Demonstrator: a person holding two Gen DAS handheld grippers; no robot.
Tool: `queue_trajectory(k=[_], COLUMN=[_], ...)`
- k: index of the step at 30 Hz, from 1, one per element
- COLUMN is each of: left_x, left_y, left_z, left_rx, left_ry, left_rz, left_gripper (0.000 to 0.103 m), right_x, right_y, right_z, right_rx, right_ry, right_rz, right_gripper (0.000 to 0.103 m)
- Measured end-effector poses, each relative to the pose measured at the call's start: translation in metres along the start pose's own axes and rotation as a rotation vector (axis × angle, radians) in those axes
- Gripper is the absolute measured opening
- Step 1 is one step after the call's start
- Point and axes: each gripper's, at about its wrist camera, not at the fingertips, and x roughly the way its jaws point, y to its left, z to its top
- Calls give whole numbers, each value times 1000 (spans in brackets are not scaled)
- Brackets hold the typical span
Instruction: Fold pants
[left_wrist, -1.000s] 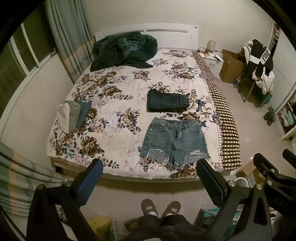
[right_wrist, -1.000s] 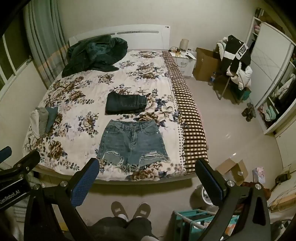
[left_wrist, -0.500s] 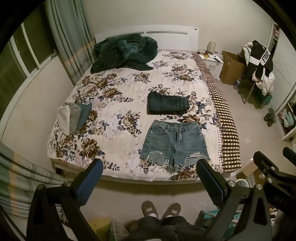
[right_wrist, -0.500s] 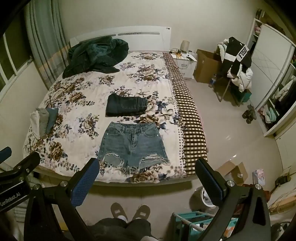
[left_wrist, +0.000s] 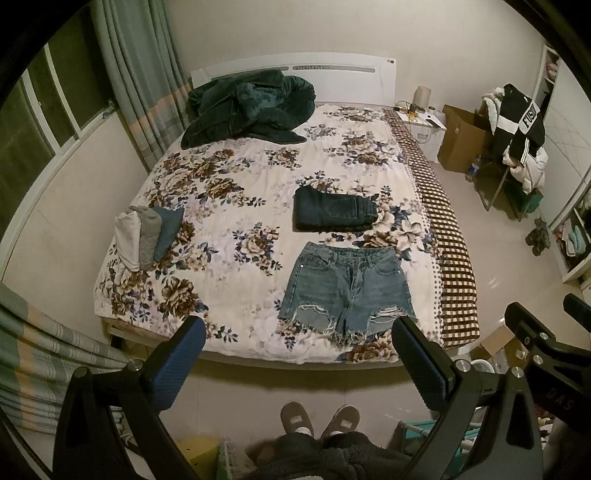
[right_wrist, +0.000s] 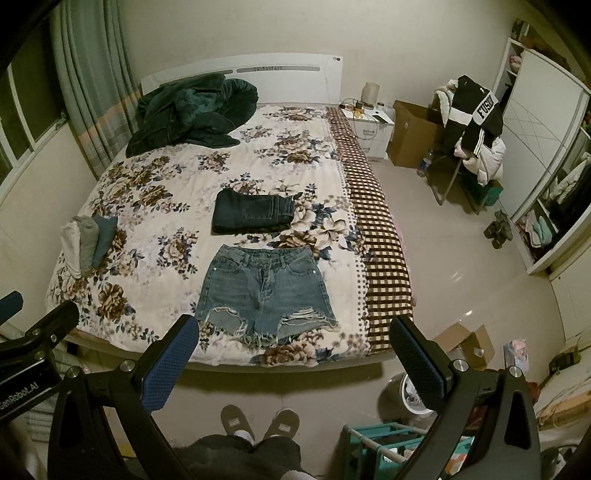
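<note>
Light-blue ripped denim shorts (left_wrist: 347, 291) lie flat, waistband away from me, near the foot edge of the floral bed (left_wrist: 229, 258); they also show in the right wrist view (right_wrist: 264, 291). A folded dark-denim pair (left_wrist: 334, 214) lies just beyond them, also seen in the right wrist view (right_wrist: 253, 216). My left gripper (left_wrist: 299, 343) is open and empty, held off the foot of the bed, short of the shorts. My right gripper (right_wrist: 291, 343) is open and empty, likewise short of the bed's edge.
A stack of folded white, grey and teal clothes (left_wrist: 147, 232) lies on the bed's left side. A dark green blanket (left_wrist: 247, 107) is heaped at the headboard. A chair with clothes (right_wrist: 472, 136), cardboard boxes (right_wrist: 410, 133) and a wardrobe (right_wrist: 546, 166) stand on the right. Curtains (left_wrist: 144, 92) hang left.
Both grippers have pulled back and up slightly, so the bed and shorts sit a little higher and farther in view. Nothing on the bed has moved.
</note>
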Motion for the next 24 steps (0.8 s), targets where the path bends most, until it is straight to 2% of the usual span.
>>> queue_trajectory(k=[24], left_x=[-1], left_y=[0], left_z=[0], left_rx=[1], left_ry=[-8], left_rz=[-3], left_gripper=[103], right_x=[-13], right_y=[1], right_z=[8], right_rx=[-1], right_ry=[-6], right_rz=[4], right_gripper=[103])
